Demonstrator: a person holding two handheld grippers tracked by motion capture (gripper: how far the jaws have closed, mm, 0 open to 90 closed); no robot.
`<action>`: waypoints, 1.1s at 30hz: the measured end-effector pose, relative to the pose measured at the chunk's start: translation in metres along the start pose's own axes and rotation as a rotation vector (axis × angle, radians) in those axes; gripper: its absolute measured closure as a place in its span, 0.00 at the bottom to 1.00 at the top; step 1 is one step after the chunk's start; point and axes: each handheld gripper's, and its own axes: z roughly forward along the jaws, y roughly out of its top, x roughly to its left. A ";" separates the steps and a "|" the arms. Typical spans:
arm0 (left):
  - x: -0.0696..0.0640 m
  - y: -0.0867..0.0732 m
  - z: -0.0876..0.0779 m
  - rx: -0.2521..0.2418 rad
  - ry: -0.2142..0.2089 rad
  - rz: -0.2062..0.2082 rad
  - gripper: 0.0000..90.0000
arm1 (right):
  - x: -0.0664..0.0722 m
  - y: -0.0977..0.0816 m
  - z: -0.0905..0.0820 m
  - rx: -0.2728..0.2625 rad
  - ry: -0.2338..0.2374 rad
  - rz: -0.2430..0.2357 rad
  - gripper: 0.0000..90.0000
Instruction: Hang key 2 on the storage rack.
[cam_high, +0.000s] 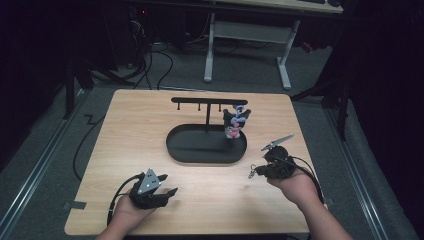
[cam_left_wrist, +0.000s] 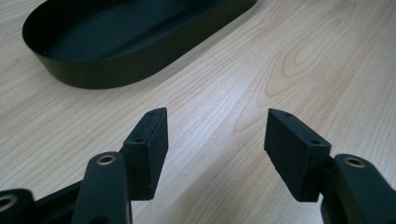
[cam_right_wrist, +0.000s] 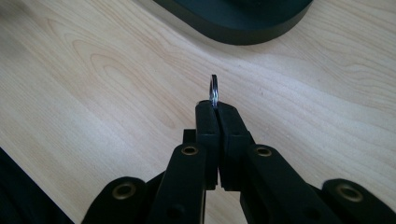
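A black oval tray (cam_high: 190, 150) lies mid-table, and a black T-shaped rack (cam_high: 207, 102) with small pegs rises from it. A small plush charm (cam_high: 235, 122), dark, white and pink, hangs at the rack's right end. My right gripper (cam_high: 258, 170) is held just above the table, right of the tray, pointing left. It (cam_right_wrist: 216, 106) is shut on a thin metal key ring (cam_right_wrist: 214, 88), whose edge pokes out above the jaw tips. The ring (cam_high: 252, 172) glints at the jaws in the high view. My left gripper (cam_high: 172, 191) rests open near the front edge, nothing between its fingers (cam_left_wrist: 148, 135).
The tray's dark wall (cam_left_wrist: 116, 70) lies just ahead of the left gripper, and its rim (cam_right_wrist: 243, 35) ahead of the right one. Bare wooden tabletop (cam_high: 130, 130) surrounds the tray. Beyond the table stand a white desk frame (cam_high: 250, 35) and floor cables.
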 end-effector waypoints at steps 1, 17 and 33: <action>0.001 0.000 -0.001 -0.004 0.002 -0.006 0.45 | 0.000 0.001 0.000 0.000 0.001 -0.007 0.99; 0.000 0.002 0.001 -0.016 -0.001 -0.008 0.45 | 0.005 0.033 0.010 0.008 0.027 -0.021 0.99; 0.001 0.003 0.003 -0.016 -0.012 0.008 0.45 | 0.004 0.083 0.003 -0.024 0.020 -0.020 0.99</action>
